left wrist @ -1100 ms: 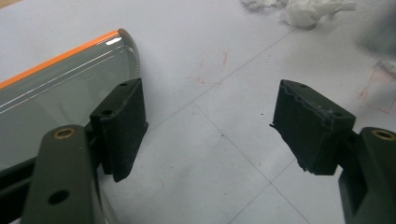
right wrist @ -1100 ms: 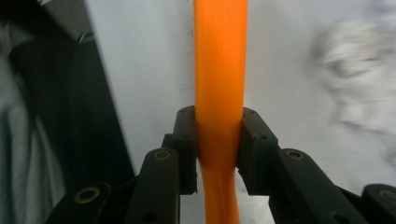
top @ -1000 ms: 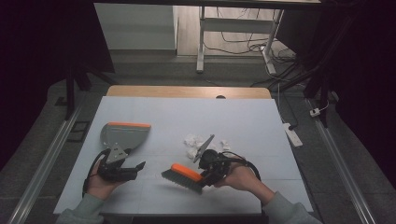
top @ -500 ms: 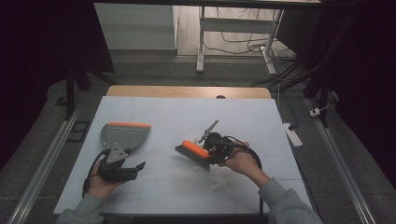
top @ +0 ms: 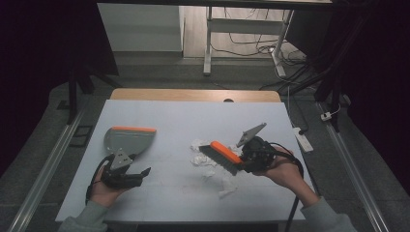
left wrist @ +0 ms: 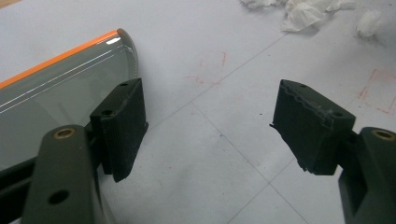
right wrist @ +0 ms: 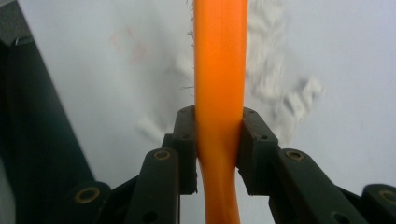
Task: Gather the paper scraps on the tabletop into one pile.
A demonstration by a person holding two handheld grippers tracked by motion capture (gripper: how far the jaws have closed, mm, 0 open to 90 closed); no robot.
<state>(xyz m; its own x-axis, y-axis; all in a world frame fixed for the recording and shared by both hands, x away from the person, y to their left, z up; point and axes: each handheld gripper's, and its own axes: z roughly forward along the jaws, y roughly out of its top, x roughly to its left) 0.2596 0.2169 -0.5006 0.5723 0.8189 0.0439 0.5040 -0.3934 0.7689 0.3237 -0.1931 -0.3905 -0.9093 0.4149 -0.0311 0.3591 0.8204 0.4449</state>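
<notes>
A grey dustpan (top: pixel 129 137) with an orange lip lies flat on the white table (top: pixel 164 116) at the left. My left gripper (top: pixel 143 174) rests just in front of it, jaws open and empty. In the left gripper view the dustpan (left wrist: pixel 56 93) sits behind the left pad and my left gripper (left wrist: pixel 210 126) frames bare table. My right gripper (top: pixel 247 159) is shut on the orange handle of a hand brush (top: pixel 221 155), held above crumpled white paper scraps (top: pixel 202 158). In the right gripper view the pads (right wrist: pixel 254 140) clamp the brush handle (right wrist: pixel 219 70) over blurred scraps (right wrist: pixel 273 74).
More paper scraps (top: pixel 226 186) lie nearer the front edge, and scraps (left wrist: pixel 308 14) show far off in the left gripper view. A wooden strip (top: pixel 193 95) borders the table's far edge. A white power strip (top: pixel 302 137) lies on the floor at the right.
My right gripper has carried the brush up, away from the front edge and to the right, past the paper scraps. The left gripper and the dustpan have stayed put.
</notes>
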